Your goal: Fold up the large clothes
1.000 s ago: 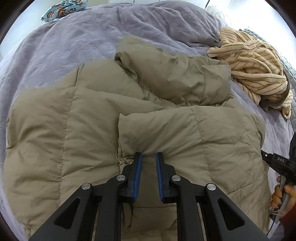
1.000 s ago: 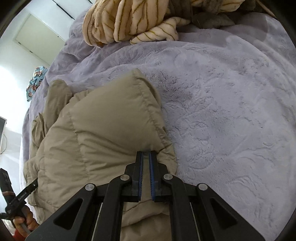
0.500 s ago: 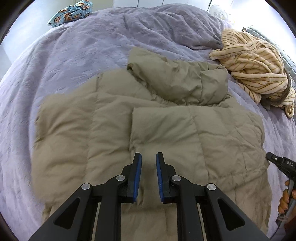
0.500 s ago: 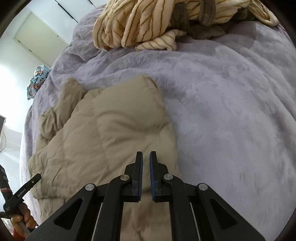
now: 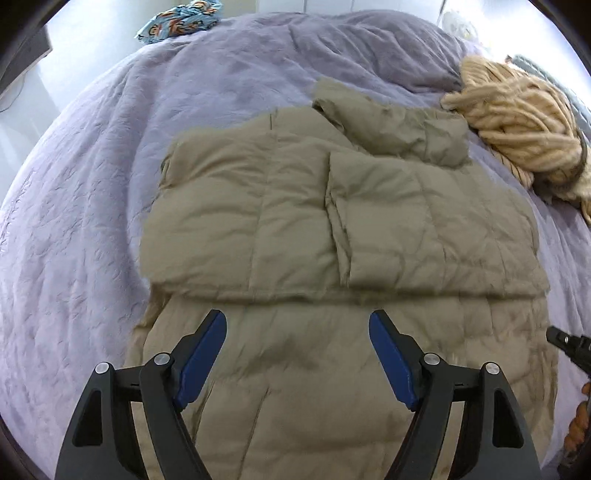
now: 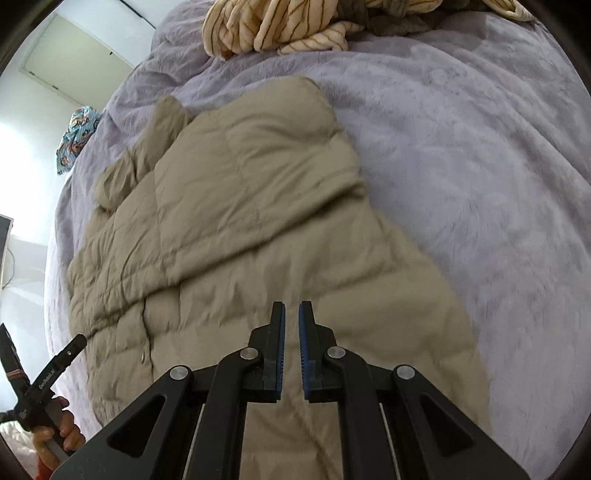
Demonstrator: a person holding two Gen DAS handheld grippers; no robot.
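Note:
A beige quilted puffer jacket (image 5: pixel 295 229) lies spread on the lavender blanket (image 5: pixel 92 184). A sleeve is folded across its front and the collar is bunched at the far end. My left gripper (image 5: pixel 297 321) hovers above the jacket's near part; its jaws are opening wide and nothing is between them. In the right wrist view the jacket (image 6: pixel 258 206) runs from the near edge toward the far left. My right gripper (image 6: pixel 291 310) hangs over its right side, shut, with no cloth visibly pinched. Each view shows the other gripper at its edge (image 5: pixel 569 347) (image 6: pixel 55 369).
A cream striped garment (image 5: pixel 517 122) (image 6: pixel 280 26) is heaped at the far right of the bed. A blue patterned cloth (image 5: pixel 177 22) (image 6: pixel 74 140) lies at the far left edge. The lavender blanket (image 6: pixel 461 166) stretches to the jacket's right. A hand (image 6: pixel 62 432) grips the left tool's handle.
Both grippers have drawn back and risen from the jacket, so more of it shows. The left jaws have swung from nearly shut to wide apart. The right jaws stay close together.

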